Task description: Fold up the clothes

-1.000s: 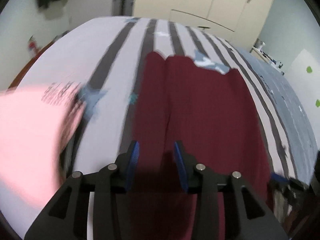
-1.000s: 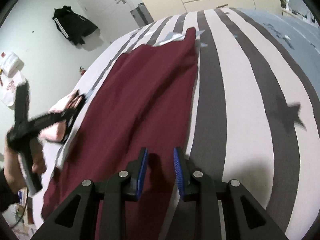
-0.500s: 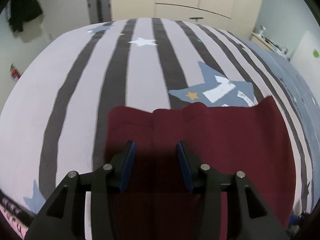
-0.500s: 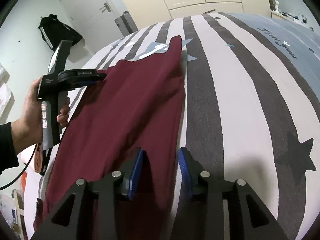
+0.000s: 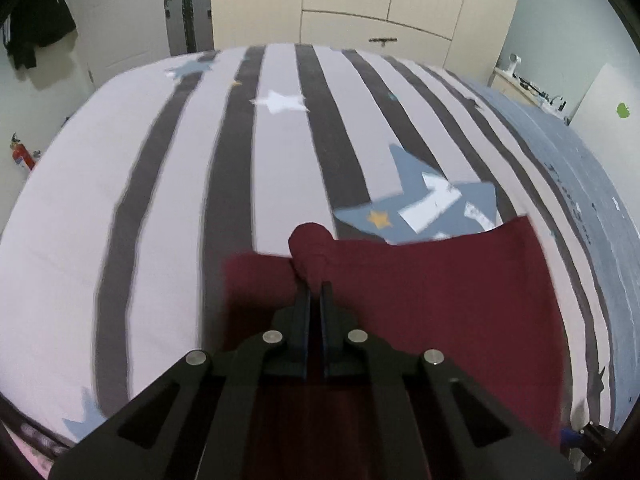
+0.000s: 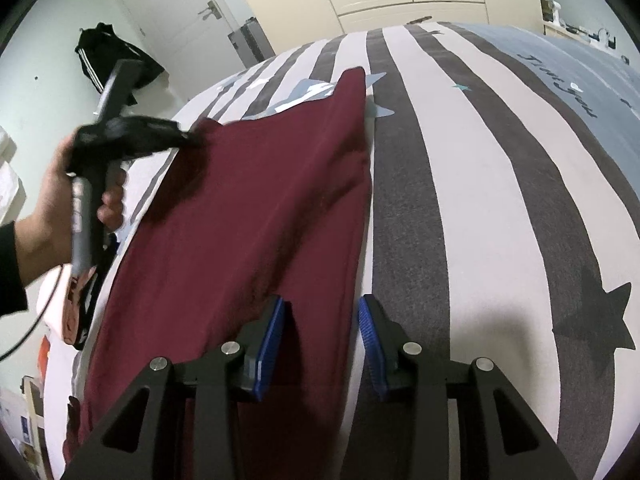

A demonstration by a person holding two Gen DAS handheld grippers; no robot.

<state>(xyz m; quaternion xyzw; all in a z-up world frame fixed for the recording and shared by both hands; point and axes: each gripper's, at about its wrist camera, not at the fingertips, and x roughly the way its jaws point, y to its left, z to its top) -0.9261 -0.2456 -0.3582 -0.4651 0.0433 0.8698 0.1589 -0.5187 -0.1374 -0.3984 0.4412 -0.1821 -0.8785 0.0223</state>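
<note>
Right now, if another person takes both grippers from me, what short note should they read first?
Left gripper: shut on the far edge of the maroon garment, with a bunch of cloth pinched up.
Right gripper: open, low over the garment's right edge, holding nothing.
The garment lies spread lengthwise on the striped bedspread; some pink clothing sits at the bed's left side.
Done: the left grip only.
Left: the right gripper's grasp on its edge, then the folds; no fold shows so far.
</note>
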